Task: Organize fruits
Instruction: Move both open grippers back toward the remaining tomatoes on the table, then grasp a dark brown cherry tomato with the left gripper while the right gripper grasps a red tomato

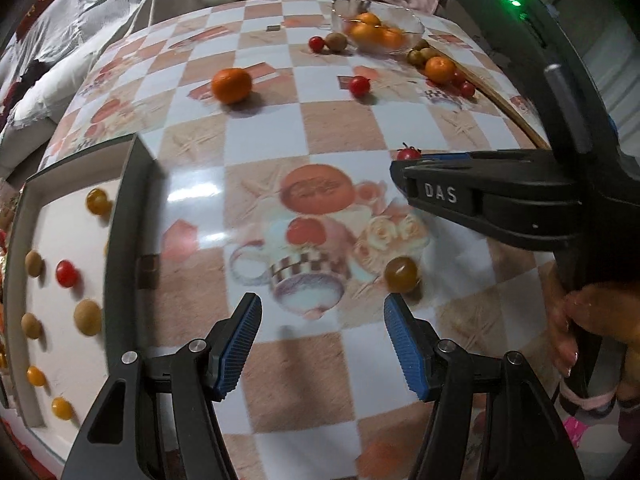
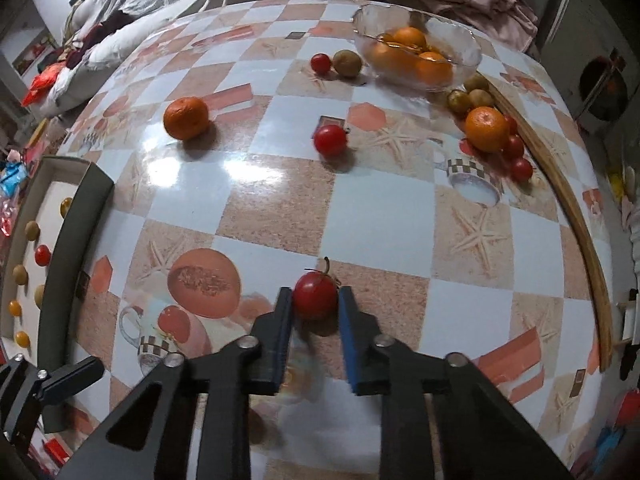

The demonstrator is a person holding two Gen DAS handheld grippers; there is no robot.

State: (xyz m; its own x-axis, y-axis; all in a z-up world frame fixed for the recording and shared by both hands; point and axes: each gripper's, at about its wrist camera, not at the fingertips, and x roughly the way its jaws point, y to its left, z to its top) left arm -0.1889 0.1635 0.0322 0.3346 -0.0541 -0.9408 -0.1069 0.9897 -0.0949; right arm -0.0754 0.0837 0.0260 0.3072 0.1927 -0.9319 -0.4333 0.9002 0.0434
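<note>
My right gripper is shut on a red cherry tomato with a green stalk, its pads pressing both sides just above the checked tablecloth. In the left wrist view that gripper shows side-on, the tomato peeking over it. My left gripper hangs open over the cloth with nothing between its blue pads. A brownish-yellow cherry tomato lies just beyond its right fingertip. At the left stands a grey-walled tray holding several small fruits.
A glass bowl of oranges stands at the far right. A loose orange, red tomatoes and a fruit cluster by the wooden table edge lie about. A hand holds the right gripper. Bedding and clothes lie beyond.
</note>
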